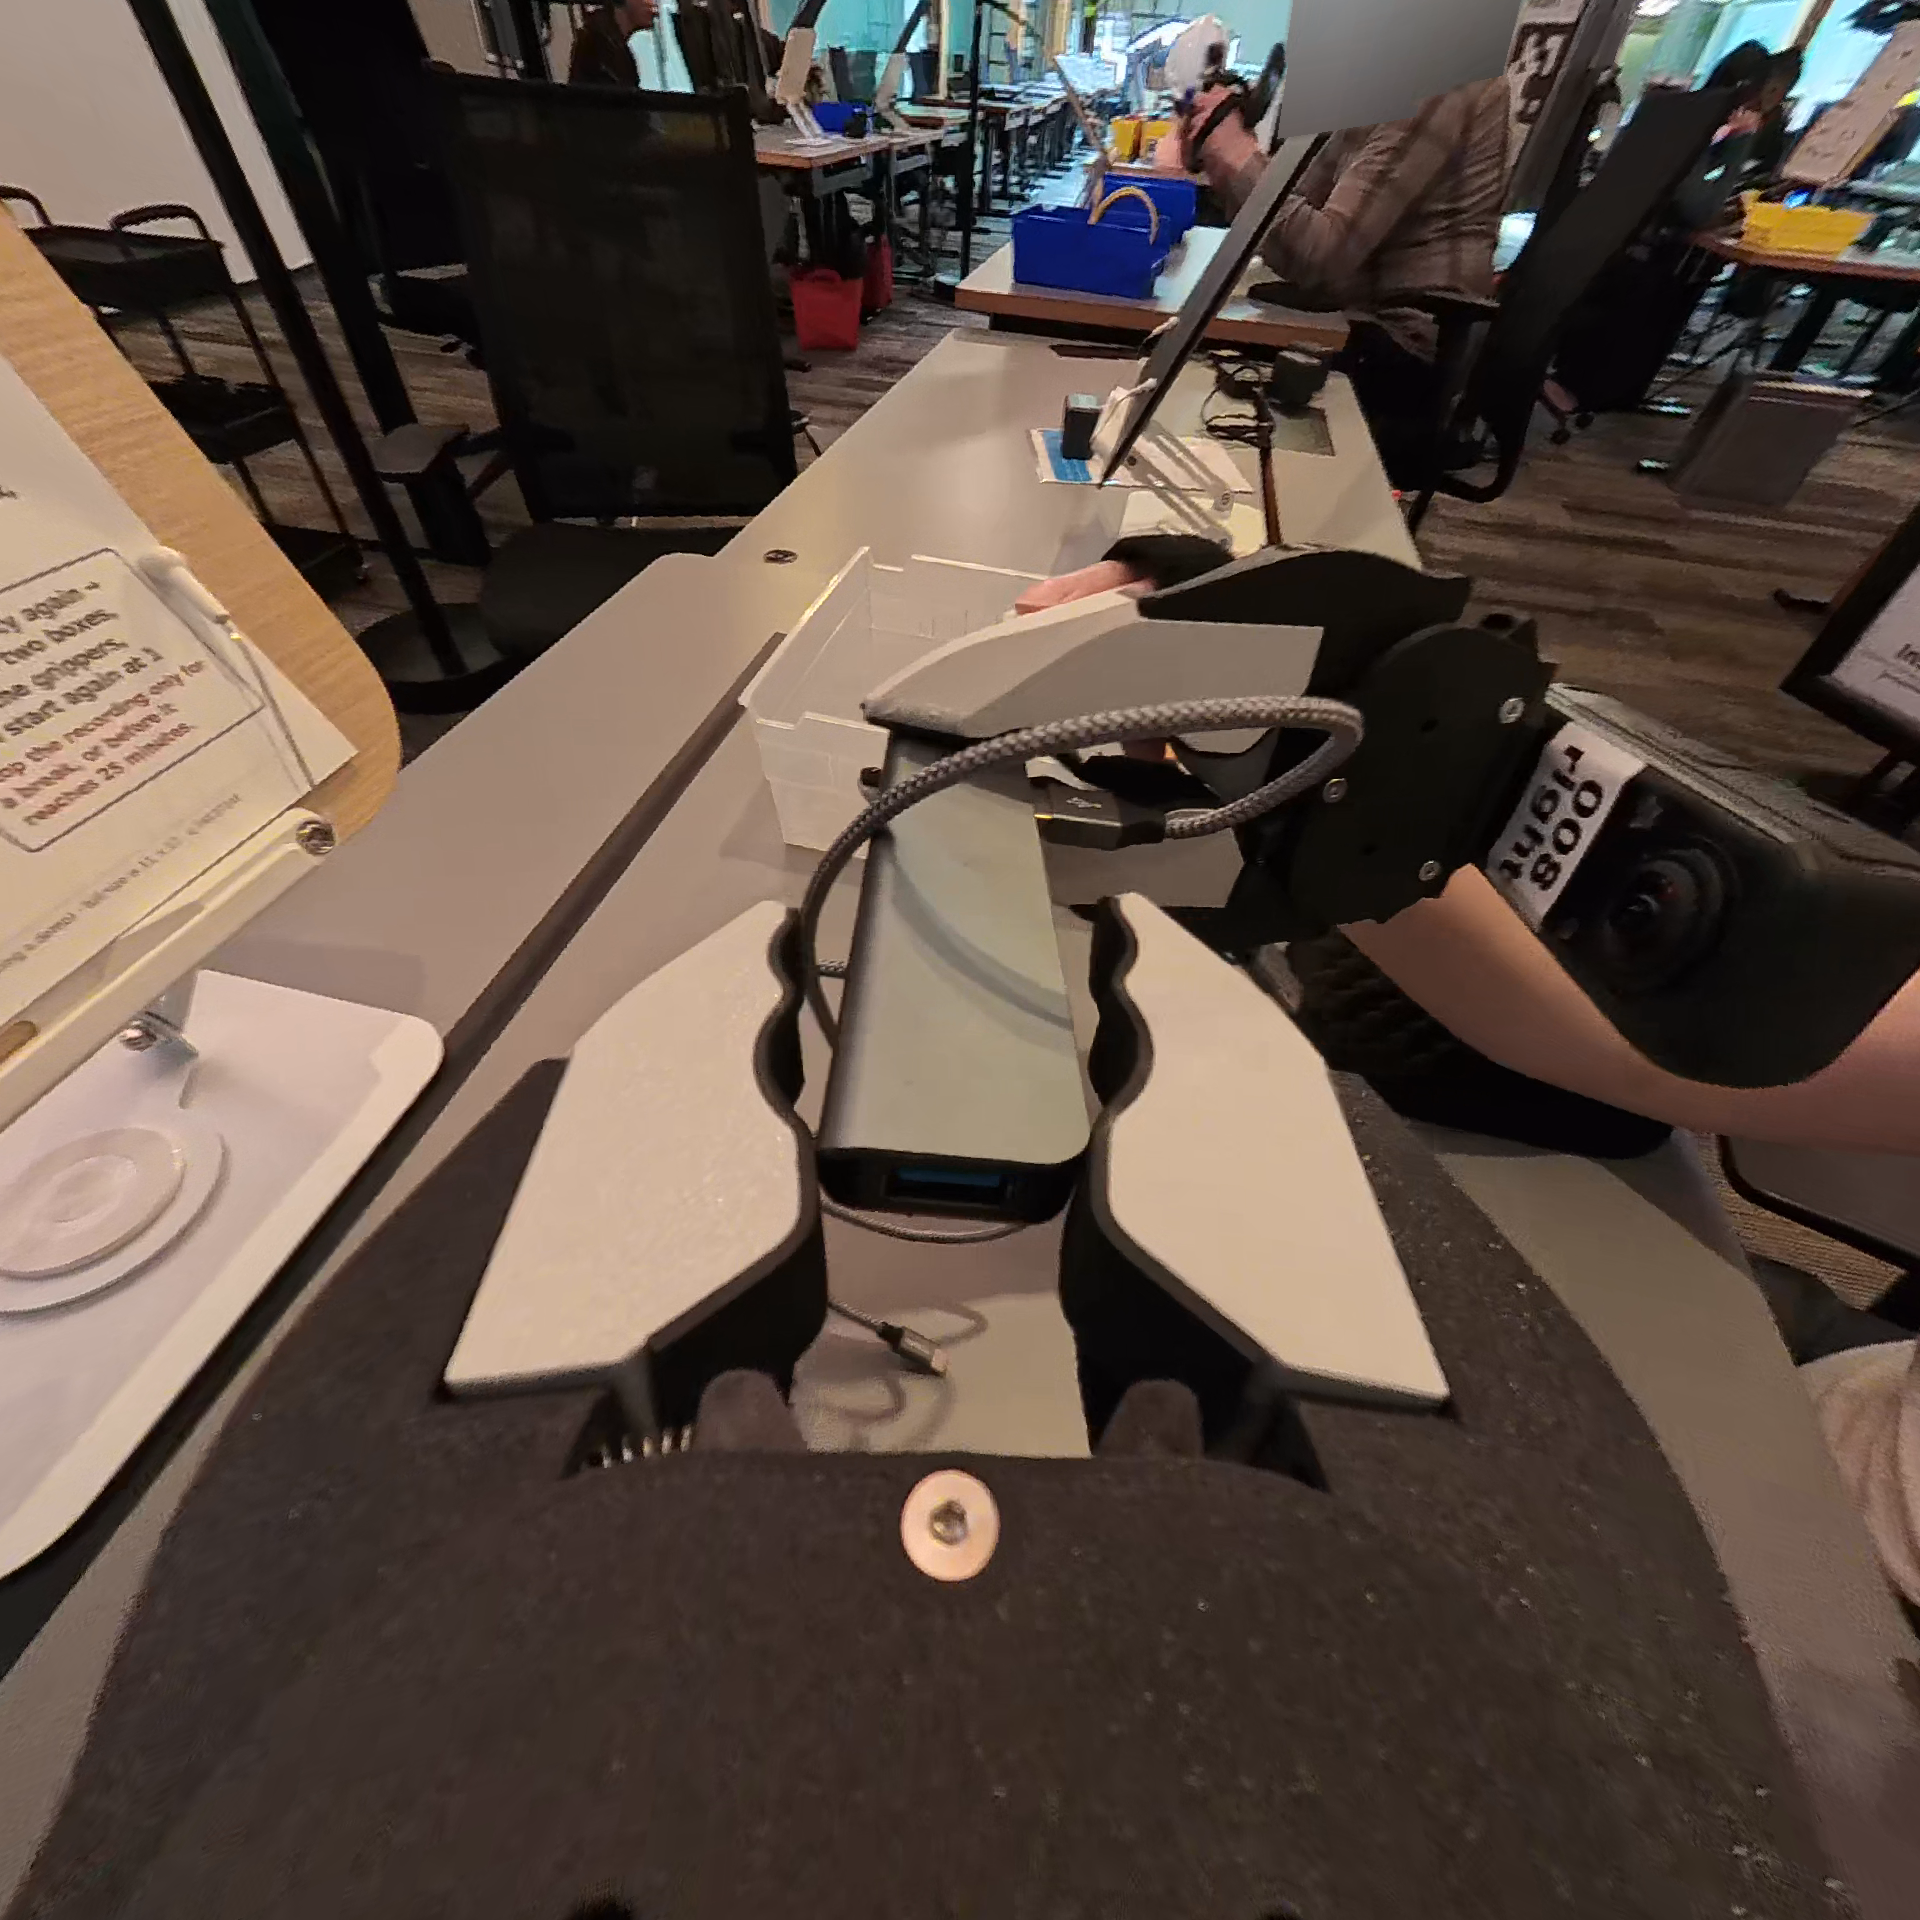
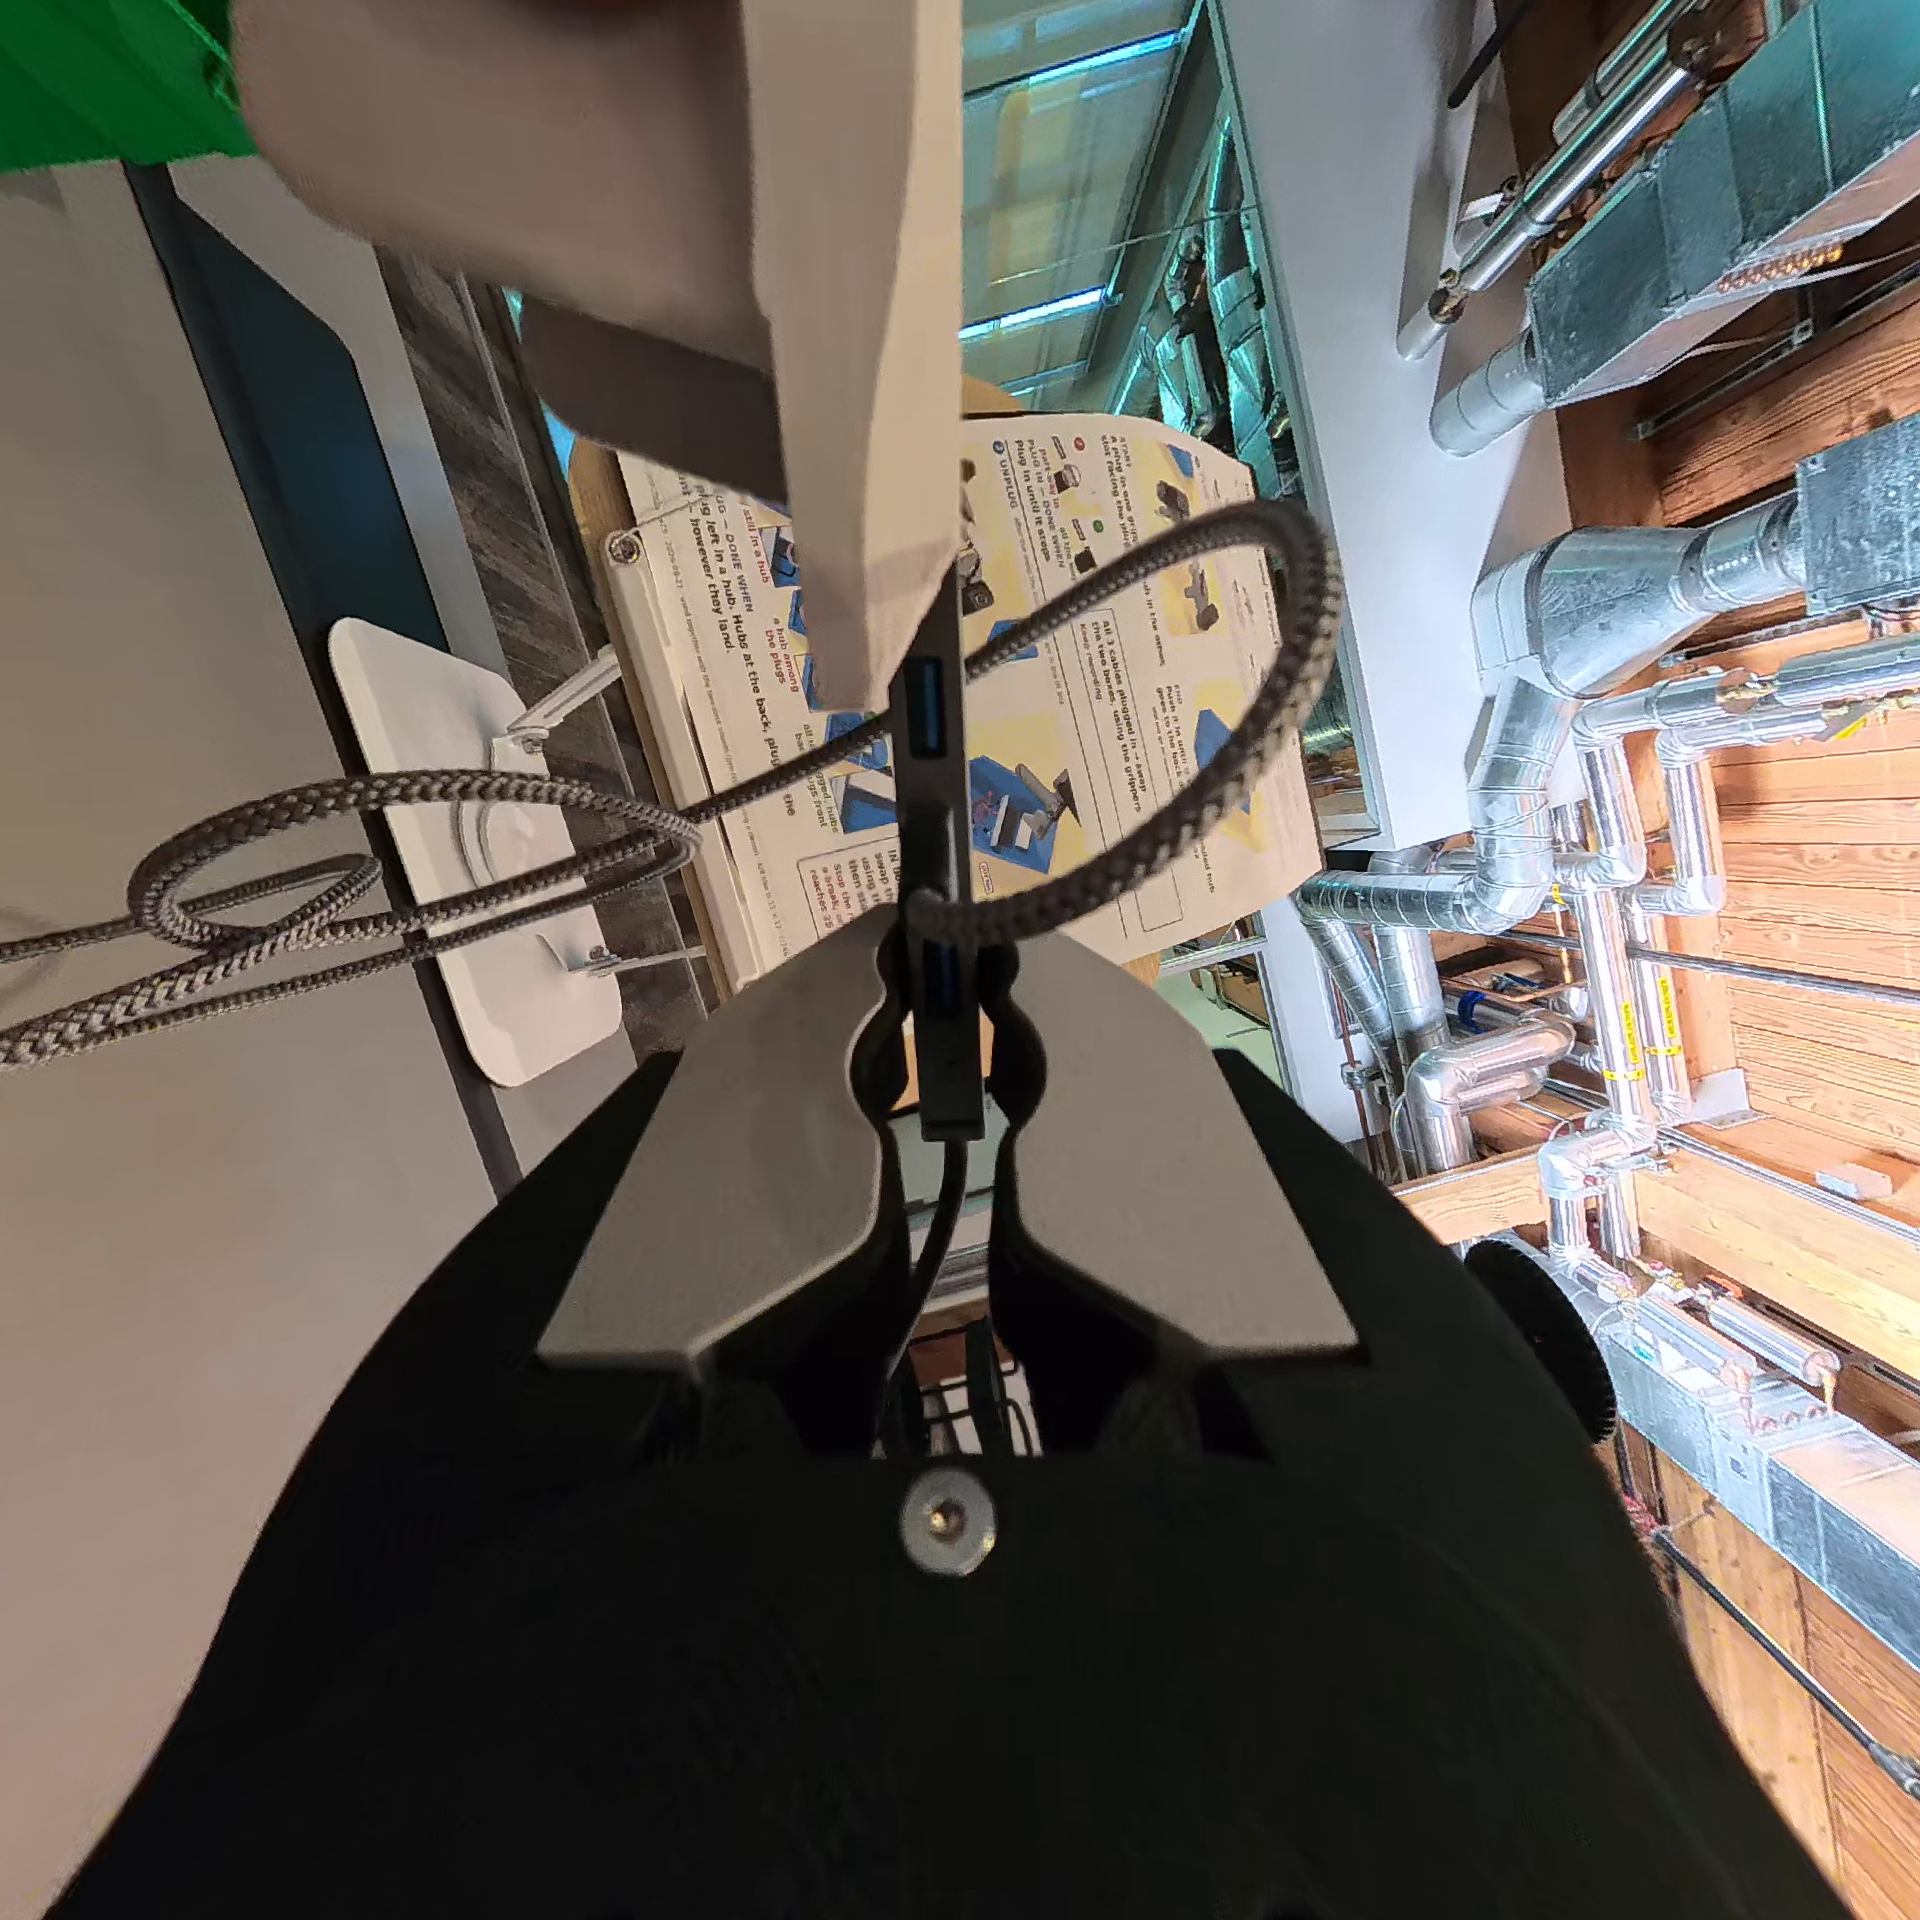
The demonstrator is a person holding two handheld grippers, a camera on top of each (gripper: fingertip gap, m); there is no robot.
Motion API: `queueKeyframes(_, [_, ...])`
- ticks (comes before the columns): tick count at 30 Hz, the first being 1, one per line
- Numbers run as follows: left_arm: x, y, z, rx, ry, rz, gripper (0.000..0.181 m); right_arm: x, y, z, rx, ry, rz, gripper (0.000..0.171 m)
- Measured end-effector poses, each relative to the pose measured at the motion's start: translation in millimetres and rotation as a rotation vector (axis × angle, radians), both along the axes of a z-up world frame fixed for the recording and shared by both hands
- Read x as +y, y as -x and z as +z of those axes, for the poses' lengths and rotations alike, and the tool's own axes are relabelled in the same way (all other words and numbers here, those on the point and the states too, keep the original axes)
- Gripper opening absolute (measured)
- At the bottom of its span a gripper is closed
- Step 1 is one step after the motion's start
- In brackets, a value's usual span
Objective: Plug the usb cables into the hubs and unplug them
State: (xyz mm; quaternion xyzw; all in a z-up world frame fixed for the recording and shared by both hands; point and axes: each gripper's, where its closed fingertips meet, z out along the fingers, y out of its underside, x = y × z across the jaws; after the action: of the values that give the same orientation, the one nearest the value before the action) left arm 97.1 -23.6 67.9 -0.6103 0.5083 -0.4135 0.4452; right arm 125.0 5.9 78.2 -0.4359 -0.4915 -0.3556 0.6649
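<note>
My left gripper [image 1: 945,935] is shut on a grey USB hub [image 1: 951,997] and holds it lengthwise above the grey table [image 1: 499,852]. A blue port faces the camera at the hub's near end. My right gripper [image 1: 1049,800] comes in from the right and is shut on a black USB plug [image 1: 1096,823]. The plug's tip meets the hub's right side; I cannot tell how deep it sits. Its braided grey cable [image 1: 1143,722] loops over the hub and runs down to the table. In the right wrist view the gripper [image 2: 948,940] clamps the plug [image 2: 948,1081] against the hub's edge [image 2: 930,727].
A clear plastic box [image 1: 821,717] stands just behind the hub. An instruction sheet on a wooden stand [image 1: 156,717] with a white base [image 1: 260,1122] is at the left. The cable's small far connector [image 1: 914,1351] lies on the table under my left gripper. A person's gloved hand holds the right gripper. Some 5 cm of space lies between my two pairs of fingers.
</note>
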Motion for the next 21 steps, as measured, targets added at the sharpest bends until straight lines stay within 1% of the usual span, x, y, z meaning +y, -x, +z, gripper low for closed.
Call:
queueKeyframes(6, [10.4, 4.6, 2.4, -0.005, -0.044, 0.065, 0.049, -1.1, 0.9, 2.3, -0.002, -0.014, -0.009, 0.012])
queueKeyframes(10, [10.6, 5.6, 3.9, -0.01, -0.05, 0.068, 0.049, -2.0, 1.6, 3.0, 0.001, -0.017, -0.007, 0.012])
queueKeyframes(14, [10.0, 5.8, 3.4, -0.014, -0.039, 0.057, 0.047, -2.1, 0.9, 3.6, 0.001, -0.022, -0.013, 0.012])
queueKeyframes(17, [6.4, 6.5, 4.1, -0.018, -0.022, 0.026, 0.04, -1.5, 0.0, 3.0, 0.001, -0.021, -0.016, 0.012])
queueKeyframes(21, [4.0, 6.4, 4.1, -0.014, -0.023, 0.012, 0.039, -1.8, -0.1, 2.8, -0.003, -0.022, -0.012, 0.012])
